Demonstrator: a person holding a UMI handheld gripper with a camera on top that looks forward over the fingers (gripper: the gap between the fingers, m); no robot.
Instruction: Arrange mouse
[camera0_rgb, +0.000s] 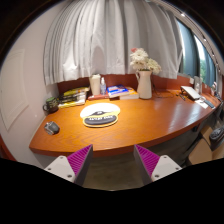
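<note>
Dark mouse (51, 127) near desk's edge (left of fingers)

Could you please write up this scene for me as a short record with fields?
setting: curved wooden desk in front of white curtains
mouse: small dark mouse near the desk's edge, beside the round pad
round pad: dark disc with a light top, mid-desk
vase: white vase with flowers, far side of the desk
books: stack and a blue one, far side
gripper: fingers open, holding nothing, short of the desk, mouse beyond them
</note>
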